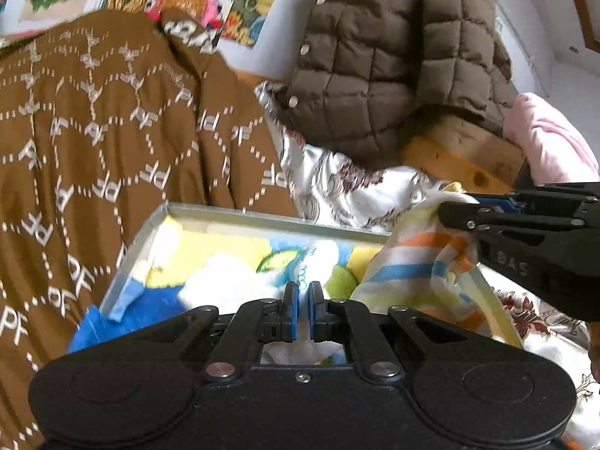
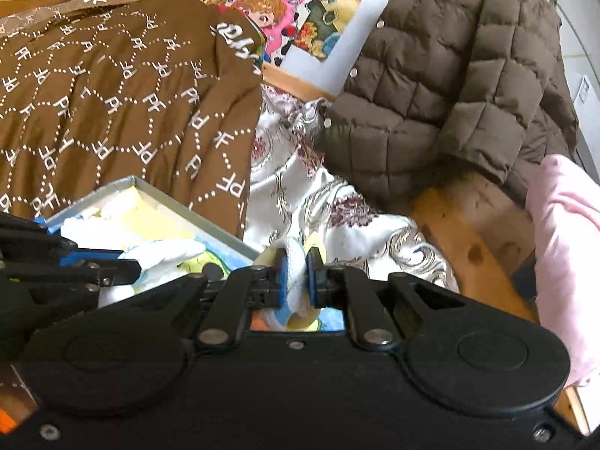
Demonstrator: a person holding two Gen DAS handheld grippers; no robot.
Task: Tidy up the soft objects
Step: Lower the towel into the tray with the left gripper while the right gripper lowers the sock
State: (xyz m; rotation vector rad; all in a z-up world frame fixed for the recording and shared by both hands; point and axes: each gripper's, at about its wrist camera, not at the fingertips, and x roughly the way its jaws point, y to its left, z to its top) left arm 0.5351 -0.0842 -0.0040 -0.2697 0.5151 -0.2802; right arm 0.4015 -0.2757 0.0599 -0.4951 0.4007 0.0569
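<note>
A grey metal tray (image 1: 262, 218) lies on the bed and holds a colourful cartoon towel (image 1: 210, 258). My left gripper (image 1: 303, 300) is shut on a white fold of that towel, low over the tray. My right gripper (image 2: 296, 277) is shut on the edge of a striped cloth (image 1: 416, 262) with orange, blue and yellow bands, holding it over the tray's right rim. In the left wrist view the right gripper (image 1: 455, 206) comes in from the right. In the right wrist view the left gripper (image 2: 123, 258) comes in from the left, over the tray (image 2: 123, 183).
A brown PF-patterned quilt (image 1: 93, 131) fills the left. A brown puffer jacket (image 1: 393, 56) hangs over a wooden bed frame (image 1: 461, 153). A pink cloth (image 1: 551, 138) lies at the right. A white floral sheet (image 2: 300, 195) covers the bed. Cartoon posters (image 2: 285, 7) hang behind.
</note>
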